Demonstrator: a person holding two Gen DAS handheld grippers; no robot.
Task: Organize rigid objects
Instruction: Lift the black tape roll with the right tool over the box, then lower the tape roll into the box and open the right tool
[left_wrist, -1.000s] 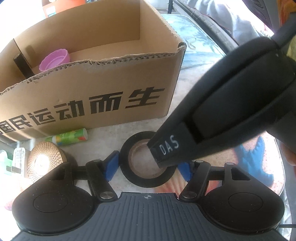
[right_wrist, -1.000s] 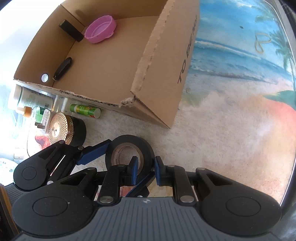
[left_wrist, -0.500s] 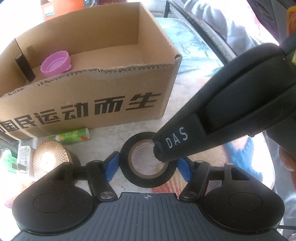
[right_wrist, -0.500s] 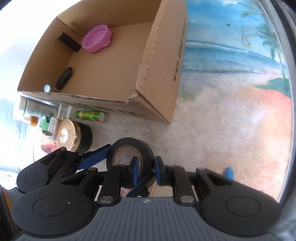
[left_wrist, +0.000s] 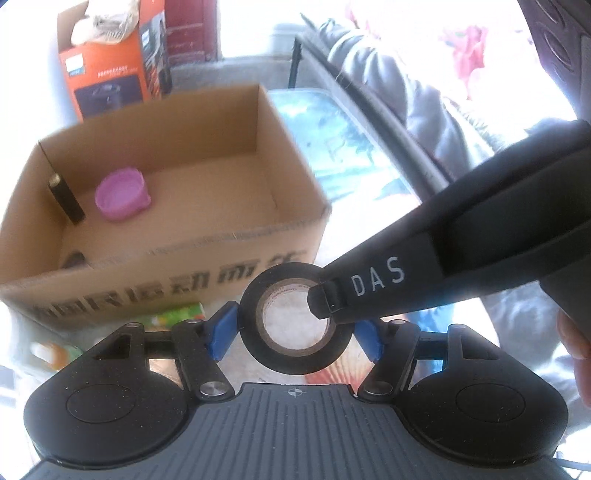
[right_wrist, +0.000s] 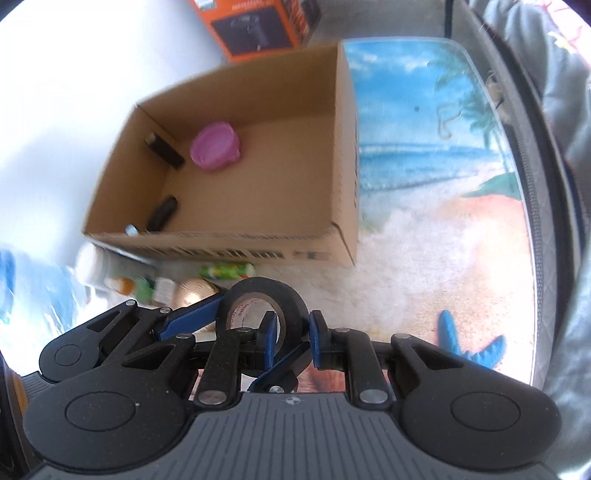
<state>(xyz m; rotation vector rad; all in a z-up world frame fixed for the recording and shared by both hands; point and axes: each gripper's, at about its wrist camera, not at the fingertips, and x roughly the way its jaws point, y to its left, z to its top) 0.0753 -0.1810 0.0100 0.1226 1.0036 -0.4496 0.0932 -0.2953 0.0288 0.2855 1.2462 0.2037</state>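
A black roll of tape (left_wrist: 295, 350) is held in the air in front of an open cardboard box (left_wrist: 192, 254). My left gripper (left_wrist: 295, 328) is shut on the roll across its outer sides, blue pads against it. My right gripper (right_wrist: 291, 334) is shut on the roll's right wall, one finger (right_wrist: 269, 332) inside the hole. The roll also shows in the right wrist view (right_wrist: 258, 291). The right gripper's body (left_wrist: 424, 280) crosses the left wrist view. The box (right_wrist: 343, 243) holds a pink cap (left_wrist: 120, 197), a black stick (left_wrist: 66, 199) and a dark flat object (right_wrist: 160, 214).
A green tube (right_wrist: 227, 269), a gold-lidded jar (right_wrist: 195, 290) and several bottles (right_wrist: 122, 284) lie by the box's near wall. A beach-print mat (right_wrist: 443, 206) covers the table. An orange carton (left_wrist: 110, 70) stands behind the box. A person in grey (left_wrist: 406, 92) sits at the right.
Both grippers have risen with the tape roll off the mat toward the box. The box interior now shows from higher up.
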